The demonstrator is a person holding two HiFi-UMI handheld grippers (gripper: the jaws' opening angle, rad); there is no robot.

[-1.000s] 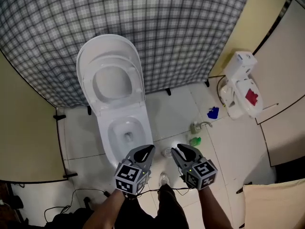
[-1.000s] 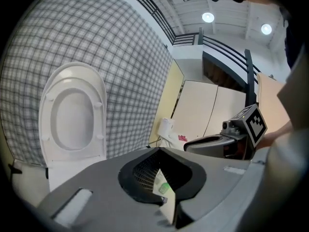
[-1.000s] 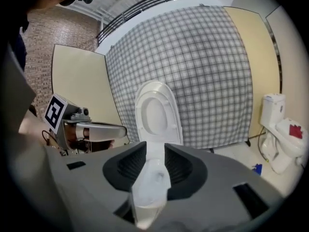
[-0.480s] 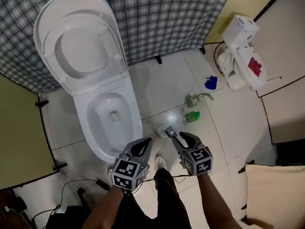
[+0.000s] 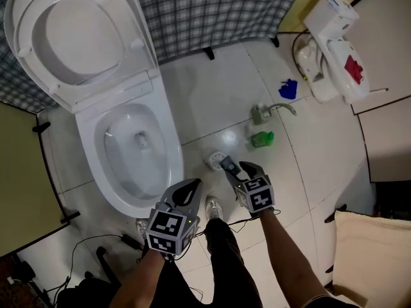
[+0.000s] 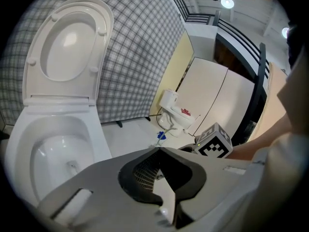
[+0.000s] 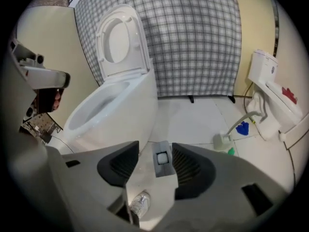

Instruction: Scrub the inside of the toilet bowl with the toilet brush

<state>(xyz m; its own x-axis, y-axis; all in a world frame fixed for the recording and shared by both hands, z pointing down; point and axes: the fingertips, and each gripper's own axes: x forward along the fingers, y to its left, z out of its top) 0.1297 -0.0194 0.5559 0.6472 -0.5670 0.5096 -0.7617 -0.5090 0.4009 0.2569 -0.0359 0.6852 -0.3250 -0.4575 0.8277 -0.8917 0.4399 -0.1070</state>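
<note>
Right of the toilet bowl (image 5: pixel 122 169), the toilet brush (image 7: pixel 162 159) stood upright on the floor (image 5: pixel 205 101). The right gripper (image 5: pixel 235 169) had just opened its jaws, and they straddled its handle without pressing, ready to grasp. The left gripper (image 5: pixel 191 188) hung clenched and empty before the bowl.

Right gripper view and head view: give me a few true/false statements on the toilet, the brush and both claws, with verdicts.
1. The toilet lid is raised. True.
2. The right claw is clamped on the brush handle. False: its jaws have just been opening and stand apart on either side of the handle.
3. The left claw holds nothing. True.
4. The brush is already inside the bowl. False: it stands on the floor to the right of the toilet.
5. A green bottle sits on the floor tiles. True.
</note>
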